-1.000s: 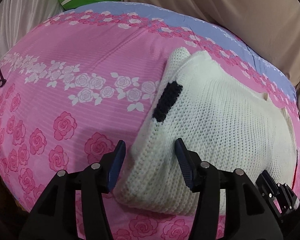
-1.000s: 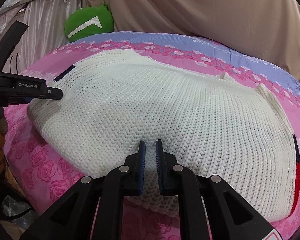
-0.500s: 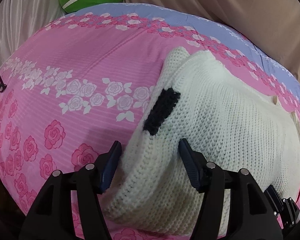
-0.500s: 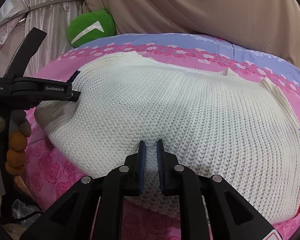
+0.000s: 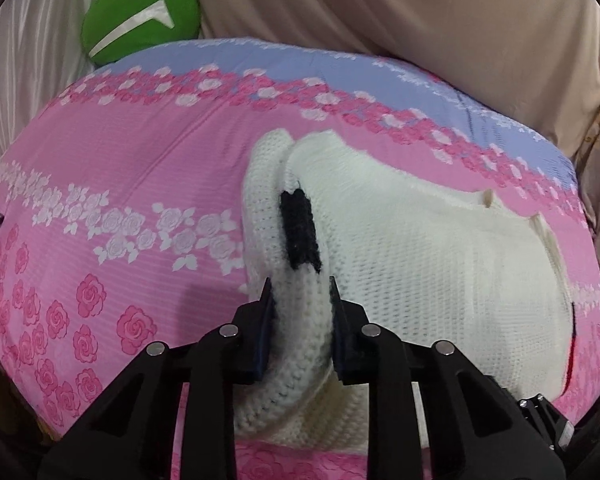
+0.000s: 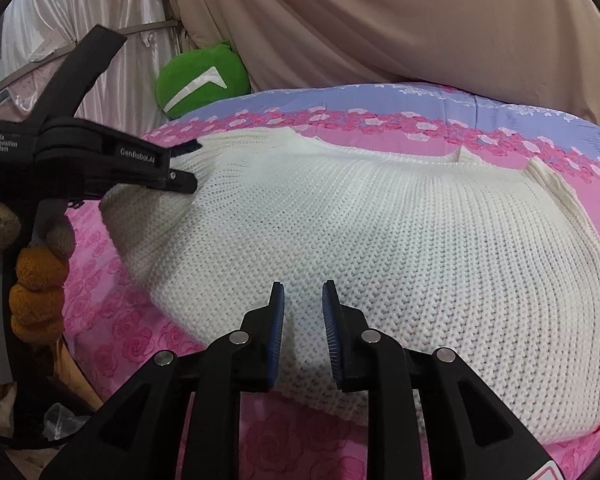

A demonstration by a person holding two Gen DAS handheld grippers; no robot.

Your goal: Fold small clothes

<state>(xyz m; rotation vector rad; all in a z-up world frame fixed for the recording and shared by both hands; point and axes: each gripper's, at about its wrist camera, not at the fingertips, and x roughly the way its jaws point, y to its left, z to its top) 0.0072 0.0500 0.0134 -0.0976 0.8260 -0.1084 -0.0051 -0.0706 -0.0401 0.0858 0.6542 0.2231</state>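
Left wrist view: the left gripper (image 5: 300,292) had a bunched roll of the white knit sweater (image 5: 440,264) between its jaws, which were closing, the pads pressing the fabric on both sides just below the black stripe (image 5: 300,232) at the sweater's edge. The pinched part rose off the pink rose-print bedsheet (image 5: 120,184), while the rest of the garment lay spread to the right. A green cushion (image 5: 140,28) sat at the far edge of the bed, well apart.

Right wrist view: the right gripper (image 6: 303,304) stood over the sweater's (image 6: 400,232) near hem with its jaws opening; knit showed in the gap between the pads, but whether they still pinched it could not be told. The left gripper (image 6: 184,172) appeared at the left, clamped on the sweater's raised end, held by a hand in an orange knitted glove (image 6: 36,292).

Risks, as a judgement: the thick roll could slip out of the left pads if pulled quickly, dropping the fold crooked. With the right side letting go, nothing may anchor the hem, so the whole sweater could drag across the sheet instead of folding over.
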